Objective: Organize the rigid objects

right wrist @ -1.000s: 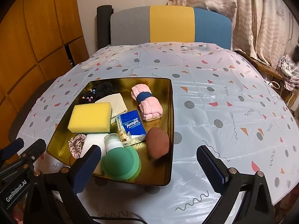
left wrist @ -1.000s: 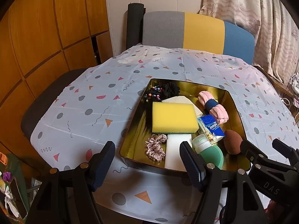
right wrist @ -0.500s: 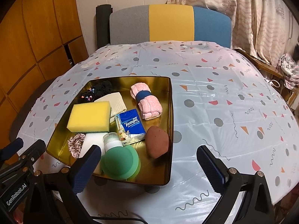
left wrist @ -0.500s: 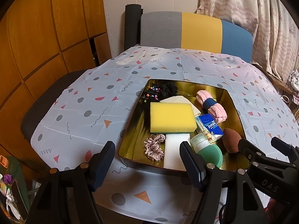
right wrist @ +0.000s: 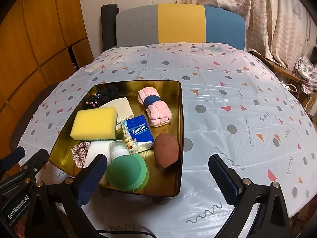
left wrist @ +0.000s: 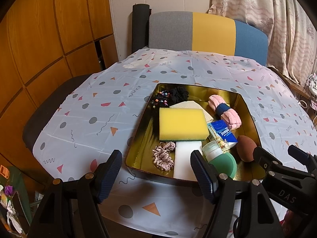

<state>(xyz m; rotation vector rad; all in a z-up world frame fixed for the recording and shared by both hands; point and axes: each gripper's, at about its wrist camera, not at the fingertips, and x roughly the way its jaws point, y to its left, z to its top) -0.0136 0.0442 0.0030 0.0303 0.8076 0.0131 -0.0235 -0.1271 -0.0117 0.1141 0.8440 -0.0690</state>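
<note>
A gold tray sits on the table with a yellow sponge, a white block, a green bottle, a blue Tempo tissue pack, a brown egg-shaped sponge, a pink rolled towel, a pink scrunchie, black hair ties and a cream cloth. My left gripper is open and empty before the tray's near edge. My right gripper is open and empty over the tray's near right corner.
The table wears a white cloth with coloured shapes. A grey, yellow and blue chair back stands behind it. Wooden panels are on the left, curtains on the right. The right gripper also shows in the left wrist view.
Both cameras have drifted slightly. The tray's contents have not moved and both grippers stay open.
</note>
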